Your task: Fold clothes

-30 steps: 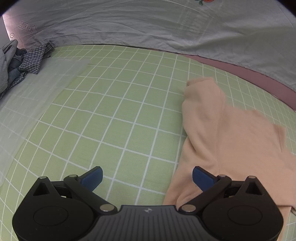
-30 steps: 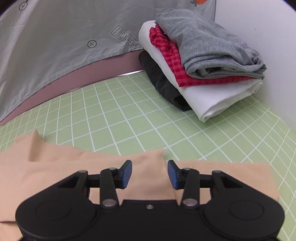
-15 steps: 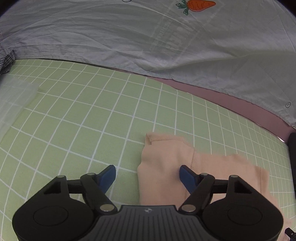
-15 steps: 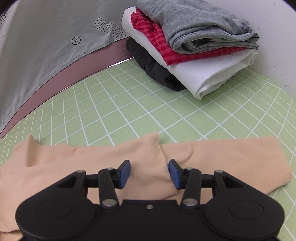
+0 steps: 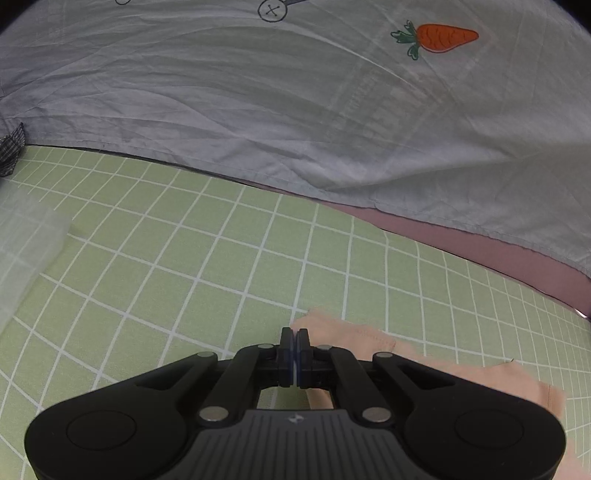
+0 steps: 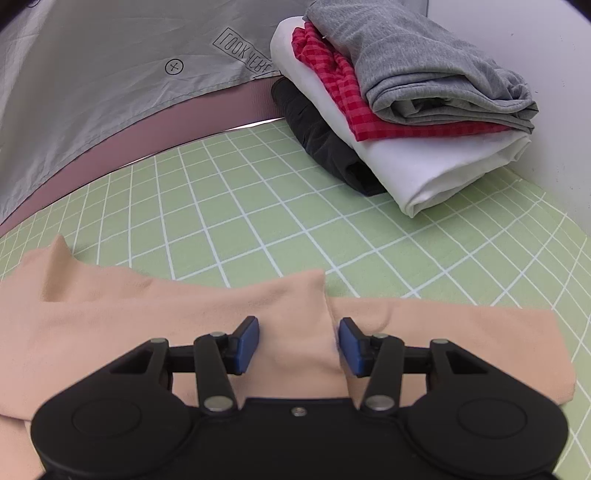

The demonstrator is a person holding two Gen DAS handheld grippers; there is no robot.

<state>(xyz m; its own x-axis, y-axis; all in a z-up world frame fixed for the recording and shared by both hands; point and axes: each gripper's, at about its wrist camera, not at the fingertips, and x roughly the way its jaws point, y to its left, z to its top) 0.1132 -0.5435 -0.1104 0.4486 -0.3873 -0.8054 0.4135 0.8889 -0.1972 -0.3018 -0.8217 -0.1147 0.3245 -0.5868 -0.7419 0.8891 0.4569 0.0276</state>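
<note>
Left wrist: left gripper (image 5: 294, 345) closed beside garment (image 5: 354, 338) edge.

Peach garment (image 6: 110, 317): soft matt knit cloth. Green mat (image 6: 258, 221): smooth, matt, printed white grid. Grey sheet (image 5: 258, 110): thin, creased woven cloth. Stack of folded clothes (image 6: 406, 110): grey jersey, red checked weave, smooth white cotton, black fabric. Right gripper (image 6: 298, 343): matt black plastic, blue pads, shiny metal pins.

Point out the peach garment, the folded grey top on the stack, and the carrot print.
Peach knit garment (image 6: 110, 317): right wrist view, flat middle area.
Folded grey knit top (image 6: 417, 59): right wrist view, upper face.
Orange carrot print (image 5: 445, 36): left wrist view, carrot body.
</note>
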